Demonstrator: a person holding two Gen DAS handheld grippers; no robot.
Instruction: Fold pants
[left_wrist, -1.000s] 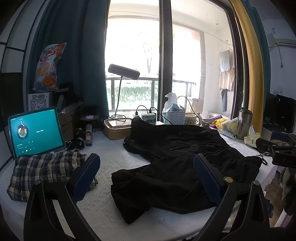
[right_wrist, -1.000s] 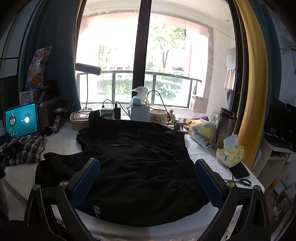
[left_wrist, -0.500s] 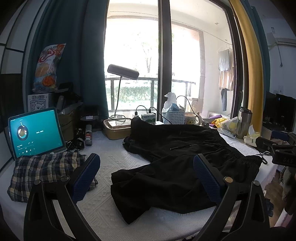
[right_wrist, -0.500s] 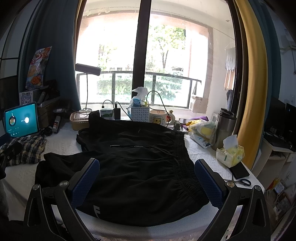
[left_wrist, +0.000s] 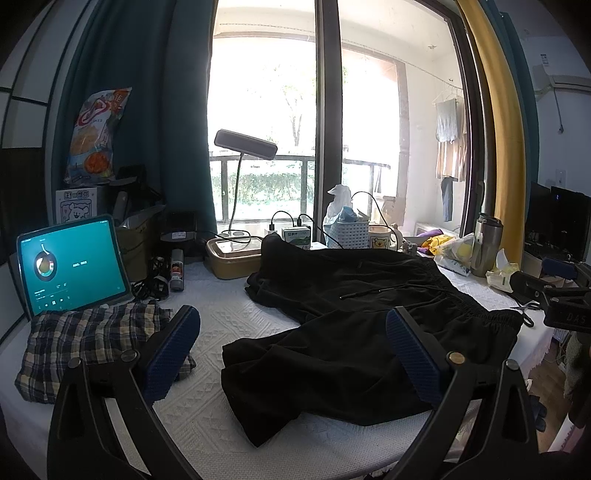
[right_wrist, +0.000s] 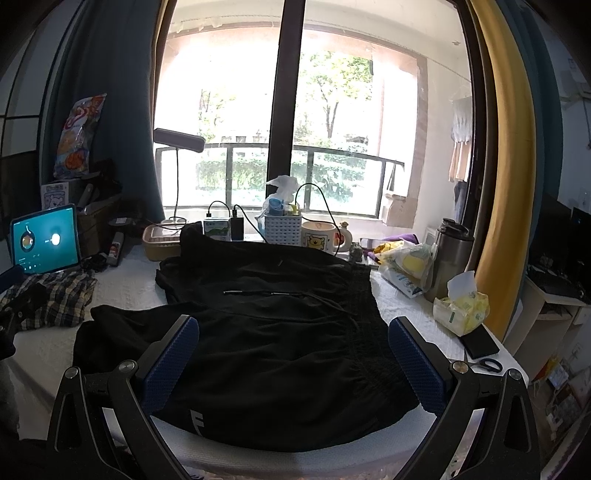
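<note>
Black pants (left_wrist: 354, 325) lie spread and rumpled on the white textured table cover (left_wrist: 207, 413), waistband to the right, legs to the left; they also show in the right wrist view (right_wrist: 273, 332) with a white logo near the front edge. My left gripper (left_wrist: 291, 354) is open and empty, above the front of the table over the leg ends. My right gripper (right_wrist: 291, 362) is open and empty, above the waist part. The right gripper also shows at the right edge of the left wrist view (left_wrist: 554, 295).
Folded plaid cloth (left_wrist: 88, 343) and a lit tablet (left_wrist: 70, 266) sit at the left. A desk lamp (left_wrist: 243, 147), lunch box (left_wrist: 229, 258), basket (right_wrist: 282, 229), mug (right_wrist: 321, 236), steel tumbler (right_wrist: 447, 254), tissue pack (right_wrist: 461, 306), phone (right_wrist: 480, 343) and scissors (right_wrist: 487, 363) line the back and right.
</note>
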